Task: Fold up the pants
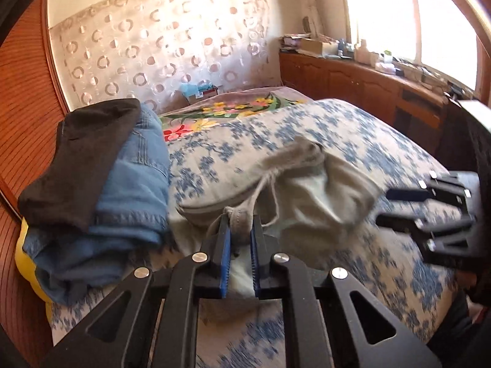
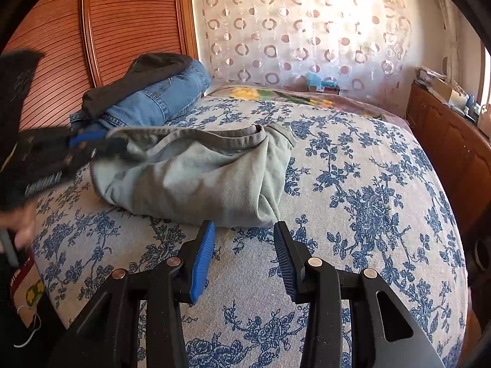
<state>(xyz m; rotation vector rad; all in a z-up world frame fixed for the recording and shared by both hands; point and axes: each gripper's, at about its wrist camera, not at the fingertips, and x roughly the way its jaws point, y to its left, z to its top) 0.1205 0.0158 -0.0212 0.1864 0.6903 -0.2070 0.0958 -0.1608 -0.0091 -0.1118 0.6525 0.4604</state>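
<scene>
Crumpled grey-green sweatpants (image 1: 322,190) (image 2: 199,178) lie on a bed with a blue-flowered cover (image 2: 353,199). In the left wrist view my left gripper (image 1: 241,219) is shut on the waistband near its drawstring, with the fabric pinched between the blue pads. The right wrist view shows the same gripper (image 2: 101,145), blurred, at the pants' left end. My right gripper (image 2: 244,230) stands open just in front of the pants' near edge, nothing between its fingers. It also appears low over the cover at the right of the left wrist view (image 1: 389,207).
A stack of folded blue jeans (image 1: 132,190) (image 2: 156,101) with a dark garment (image 1: 79,159) on top sits at the bed's left, beside a slatted wooden door (image 2: 122,15). A wooden sideboard (image 1: 353,79) with clutter runs along the right. A flowered blanket (image 1: 214,113) lies at the far end.
</scene>
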